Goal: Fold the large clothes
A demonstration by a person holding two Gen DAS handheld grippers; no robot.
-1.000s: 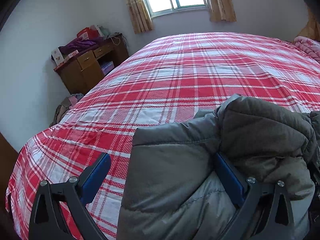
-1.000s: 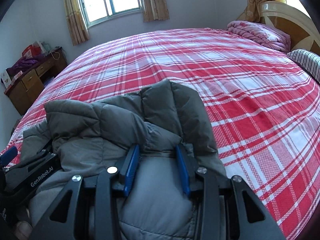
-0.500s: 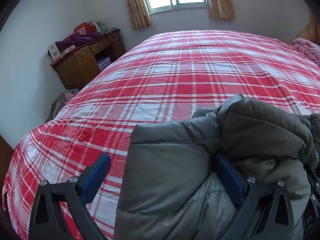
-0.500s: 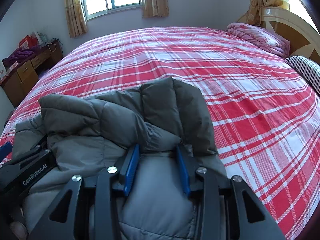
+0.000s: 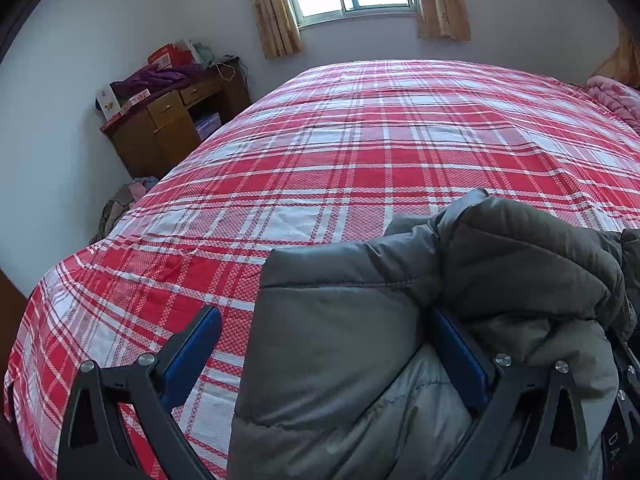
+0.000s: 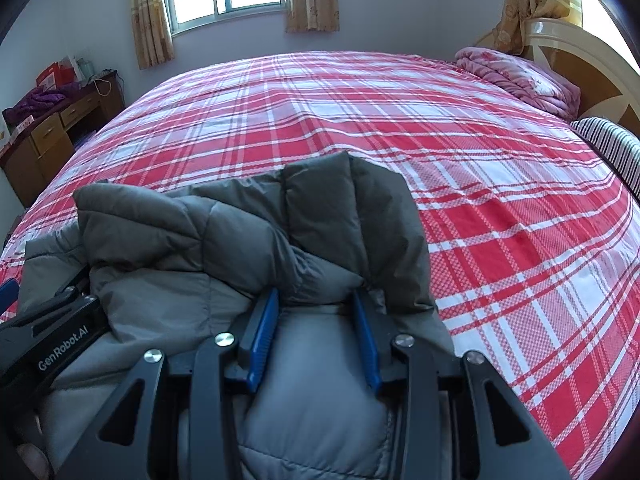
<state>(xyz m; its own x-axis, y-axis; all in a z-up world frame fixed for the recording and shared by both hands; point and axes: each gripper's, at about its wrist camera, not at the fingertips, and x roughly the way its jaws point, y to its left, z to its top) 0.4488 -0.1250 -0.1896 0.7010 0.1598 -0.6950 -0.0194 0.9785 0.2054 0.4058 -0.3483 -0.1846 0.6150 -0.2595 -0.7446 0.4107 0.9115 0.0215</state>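
Right wrist view shows our right gripper (image 6: 316, 332) clamped on a thick fold of the puffy grey quilted jacket (image 6: 248, 240), bunched at the near edge of the red plaid bed (image 6: 500, 208). Our left gripper (image 5: 320, 356) seems wide open, only one pad touching. Soft, bulky, slippery: we'd pinch seams.

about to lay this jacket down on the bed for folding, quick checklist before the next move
1. Right claw pinching the grey puffer jacket: ok.
2. Left claw gripping the jacket: not ok, the left pad stands clear of the fabric.
3. Plaid bedspread ahead flat and bare: ok.
4. Pink quilt away from the drop area: ok.
5. Jacket spread flat: not ok, bunched.
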